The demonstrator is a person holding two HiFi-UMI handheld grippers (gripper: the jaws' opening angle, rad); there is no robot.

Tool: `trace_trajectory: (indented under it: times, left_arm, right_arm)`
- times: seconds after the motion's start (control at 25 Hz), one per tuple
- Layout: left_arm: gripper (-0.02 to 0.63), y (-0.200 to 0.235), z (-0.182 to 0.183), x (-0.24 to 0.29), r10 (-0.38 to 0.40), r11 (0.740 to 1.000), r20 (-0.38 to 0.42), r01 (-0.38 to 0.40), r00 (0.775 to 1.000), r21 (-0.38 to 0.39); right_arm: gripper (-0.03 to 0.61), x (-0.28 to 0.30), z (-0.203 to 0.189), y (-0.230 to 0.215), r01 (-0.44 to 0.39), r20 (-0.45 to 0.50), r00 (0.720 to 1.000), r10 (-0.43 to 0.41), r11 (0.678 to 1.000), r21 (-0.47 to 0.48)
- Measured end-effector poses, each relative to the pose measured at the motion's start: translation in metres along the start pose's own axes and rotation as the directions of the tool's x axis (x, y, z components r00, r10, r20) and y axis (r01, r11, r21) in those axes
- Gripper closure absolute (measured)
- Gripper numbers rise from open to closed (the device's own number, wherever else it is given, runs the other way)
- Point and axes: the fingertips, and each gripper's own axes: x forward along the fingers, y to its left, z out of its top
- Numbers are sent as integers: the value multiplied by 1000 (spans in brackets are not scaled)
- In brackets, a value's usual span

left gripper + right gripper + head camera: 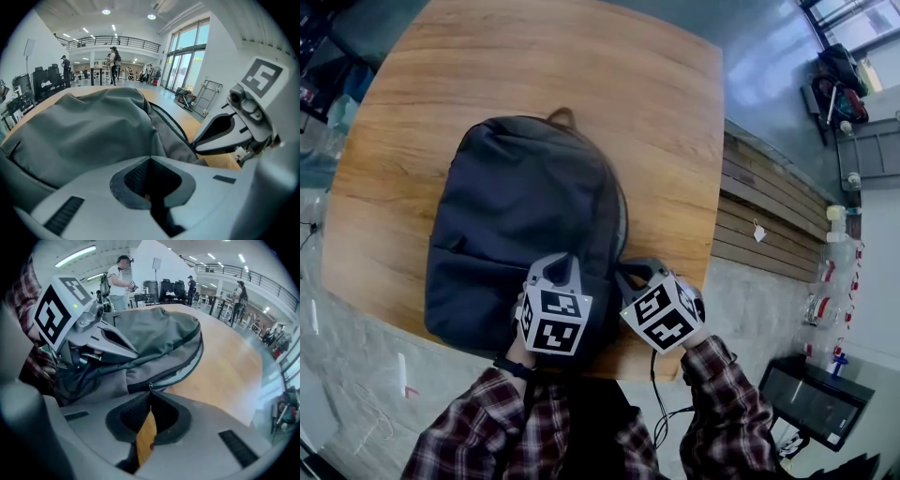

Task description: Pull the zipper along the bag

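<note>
Your right gripper has the zipper pull pinched at the near end of the bag.

The bag (520,216), dark grey, lies flat on the wooden table (675,122), with its carry handle (562,115) at the far end and its near end by the table's edge in front of you. Its zipper (183,363) runs as a dark line along the bag's right side and round the near corner. There the zipper pull (150,386) sits right at the tips of your right gripper (150,392), whose jaws are closed on it. Your left gripper (150,159) is just beside it, over the bag's near end. Its jaws are pressed together with their tips against the cloth, and no view shows whether any cloth is caught between them.
</note>
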Motion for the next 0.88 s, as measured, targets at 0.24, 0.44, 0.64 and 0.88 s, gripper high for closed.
trace_trajectory:
  times: [0.24,0.44,0.64,0.88]
  left_arm:
    - [606,-1,3,1,2,1000,11,-2,1000,-14]
    - [606,-3,3,0,-9,1000,17,9,1000,3]
    - [606,-10,3,0,-36,999,18,36,999,12]
    - [606,-7,-1,2,-145,989,-58,144,988,-27]
  right_arm:
    - [561,5,7,-24,7,-8,1000,-7,1000,18]
    - [561,16,23,-55,2,-35,999,-2,1000,-9]
    - [560,17,47,-103,52,4,999,-52,999,17]
    - [561,21,40,-112,60,22,998,-65,983,173]
